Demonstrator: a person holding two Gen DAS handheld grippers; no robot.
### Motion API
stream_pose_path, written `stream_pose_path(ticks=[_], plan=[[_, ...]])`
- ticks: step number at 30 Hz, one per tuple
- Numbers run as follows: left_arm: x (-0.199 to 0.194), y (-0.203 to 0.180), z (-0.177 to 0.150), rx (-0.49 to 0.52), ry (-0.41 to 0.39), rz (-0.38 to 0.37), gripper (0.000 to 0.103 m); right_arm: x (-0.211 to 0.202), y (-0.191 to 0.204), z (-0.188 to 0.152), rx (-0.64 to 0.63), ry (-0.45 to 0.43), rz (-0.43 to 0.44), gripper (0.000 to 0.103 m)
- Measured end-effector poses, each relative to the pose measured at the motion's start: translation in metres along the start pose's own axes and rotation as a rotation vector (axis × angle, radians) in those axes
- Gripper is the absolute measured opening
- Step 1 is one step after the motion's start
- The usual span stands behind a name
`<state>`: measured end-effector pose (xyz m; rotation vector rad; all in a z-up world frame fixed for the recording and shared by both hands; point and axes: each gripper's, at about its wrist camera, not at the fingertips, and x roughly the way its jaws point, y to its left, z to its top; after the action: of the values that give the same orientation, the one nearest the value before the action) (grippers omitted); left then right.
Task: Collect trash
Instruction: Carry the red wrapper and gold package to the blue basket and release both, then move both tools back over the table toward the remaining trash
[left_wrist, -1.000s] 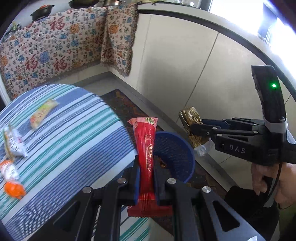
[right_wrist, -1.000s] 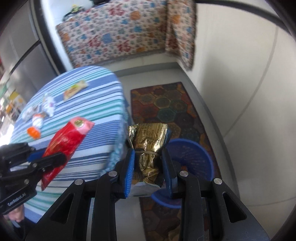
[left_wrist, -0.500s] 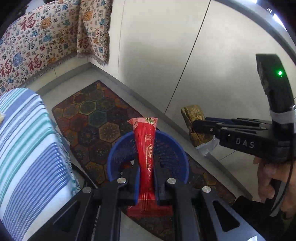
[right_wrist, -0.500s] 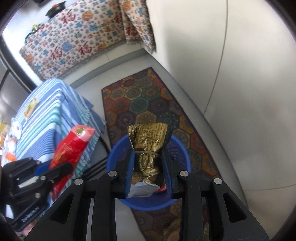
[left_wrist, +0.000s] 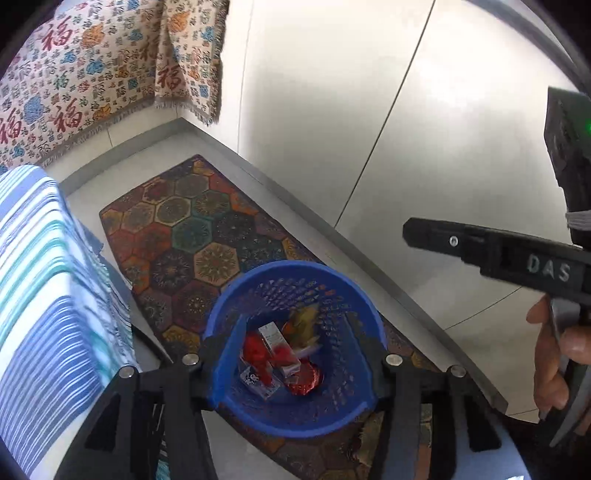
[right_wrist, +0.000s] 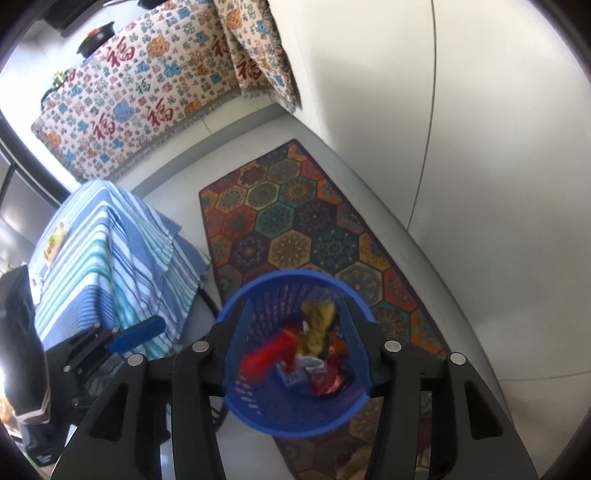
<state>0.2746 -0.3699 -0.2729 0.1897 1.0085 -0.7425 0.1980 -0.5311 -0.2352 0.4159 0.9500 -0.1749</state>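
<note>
Both tongs are over the blue mesh basket, which sits on the patterned rug. Your left gripper and right gripper are opening, nothing between the pads. The red wrapper and gold wrapper are blurred inside the basket, apparently dropping onto the trash already there. Let the jaws open fully before you lift, so nothing snags a pad and falls on the rug. One packet is left on the striped tablecloth. Readable: "DAS" on the right gripper body; red "福" characters on the hanging cloth. Wrapper print is unreadable.
</note>
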Motion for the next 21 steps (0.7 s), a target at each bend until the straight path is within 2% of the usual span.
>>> stream_pose_path(ticks=[2,6,10,16,21], plan=[[-0.020,0.000,-0.005,0.014,-0.035,0.012,0.054,-0.007,0.001,0.001,-0.005,-0.023,-0.016,0.054],[-0.070,0.002,-0.021,0.043,-0.110,0.035,0.054,-0.017,0.010,0.001,-0.020,-0.072,-0.064,0.067],[-0.115,0.018,-0.049,0.028,-0.155,0.094,0.055,-0.029,0.033,0.001,-0.057,-0.121,-0.058,0.070],[-0.165,0.069,-0.099,-0.089,-0.158,0.234,0.055,-0.043,0.105,-0.020,-0.202,-0.176,0.017,0.071],[-0.201,0.120,-0.139,-0.223,-0.157,0.341,0.055,-0.037,0.182,-0.043,-0.360,-0.164,0.131,0.071]])
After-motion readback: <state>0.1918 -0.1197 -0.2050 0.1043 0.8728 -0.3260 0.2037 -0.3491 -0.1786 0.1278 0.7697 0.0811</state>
